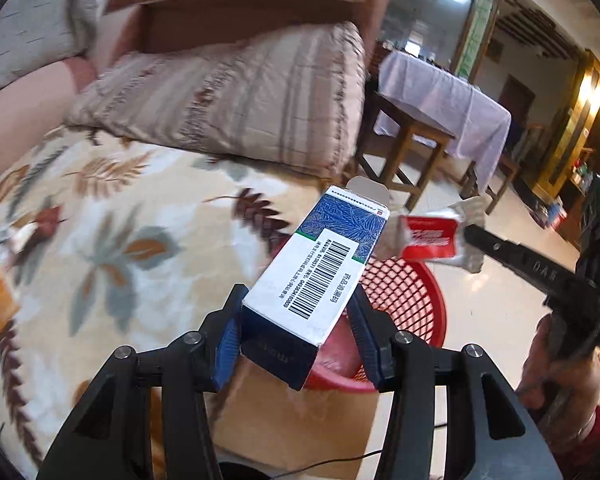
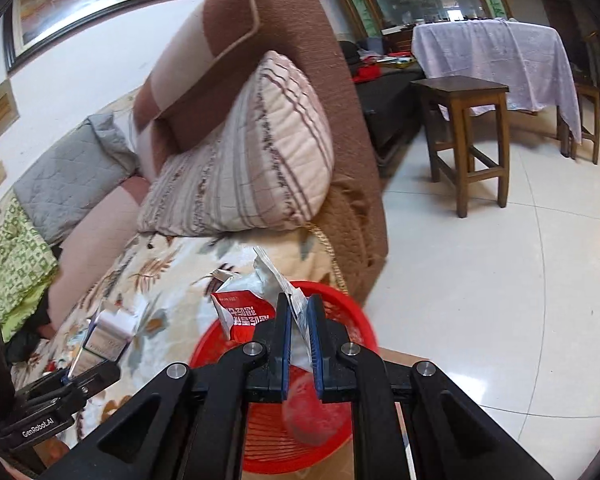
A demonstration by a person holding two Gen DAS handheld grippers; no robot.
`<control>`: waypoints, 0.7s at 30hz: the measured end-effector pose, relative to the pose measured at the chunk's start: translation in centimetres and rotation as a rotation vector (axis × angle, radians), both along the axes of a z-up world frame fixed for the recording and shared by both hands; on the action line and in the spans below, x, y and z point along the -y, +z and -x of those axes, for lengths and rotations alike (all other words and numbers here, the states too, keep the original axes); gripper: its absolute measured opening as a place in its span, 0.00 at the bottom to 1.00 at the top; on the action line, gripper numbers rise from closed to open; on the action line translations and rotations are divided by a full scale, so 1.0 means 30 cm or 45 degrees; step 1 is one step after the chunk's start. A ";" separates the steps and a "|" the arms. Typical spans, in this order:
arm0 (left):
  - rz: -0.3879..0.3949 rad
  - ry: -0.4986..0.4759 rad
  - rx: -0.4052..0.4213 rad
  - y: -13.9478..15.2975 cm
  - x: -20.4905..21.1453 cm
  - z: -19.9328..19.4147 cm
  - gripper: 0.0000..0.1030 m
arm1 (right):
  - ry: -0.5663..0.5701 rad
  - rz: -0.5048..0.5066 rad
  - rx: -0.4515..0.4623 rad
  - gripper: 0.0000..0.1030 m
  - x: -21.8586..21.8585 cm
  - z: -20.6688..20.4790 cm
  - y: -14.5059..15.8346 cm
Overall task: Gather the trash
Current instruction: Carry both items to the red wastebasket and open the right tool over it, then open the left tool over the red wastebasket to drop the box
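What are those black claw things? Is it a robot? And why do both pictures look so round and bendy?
No robot: a person holds two grabbing tools, each with a small wide-angle camera that bends the picture. One picture looks along the left gripper, squeezing a blue and white box. The other looks along the right gripper, pinching a red and white wrapper. Both hang over a red mesh basket for trash, beside a sofa with a leaf-patterned blanket and a striped cushion.

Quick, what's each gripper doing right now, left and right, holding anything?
Left gripper: shut on the blue and white carton, above the red basket.
Right gripper: shut on the red and white wrapper, also over the basket.
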State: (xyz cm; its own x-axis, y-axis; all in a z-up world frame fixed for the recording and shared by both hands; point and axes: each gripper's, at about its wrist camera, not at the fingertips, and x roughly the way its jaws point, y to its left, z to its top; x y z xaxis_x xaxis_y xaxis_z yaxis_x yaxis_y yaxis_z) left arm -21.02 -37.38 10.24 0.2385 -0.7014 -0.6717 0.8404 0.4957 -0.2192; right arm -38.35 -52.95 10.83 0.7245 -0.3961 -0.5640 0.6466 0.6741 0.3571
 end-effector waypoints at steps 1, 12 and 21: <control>-0.018 -0.003 0.002 -0.010 0.037 0.000 0.55 | -0.010 0.007 -0.033 0.12 0.010 -0.009 -0.013; -0.004 0.119 -0.069 -0.010 -0.119 -0.072 0.66 | 0.007 0.002 -0.017 0.30 -0.015 -0.027 0.002; -0.041 0.358 -0.059 -0.025 -0.464 -0.168 0.67 | 0.326 0.018 -0.032 0.48 -0.271 -0.256 0.028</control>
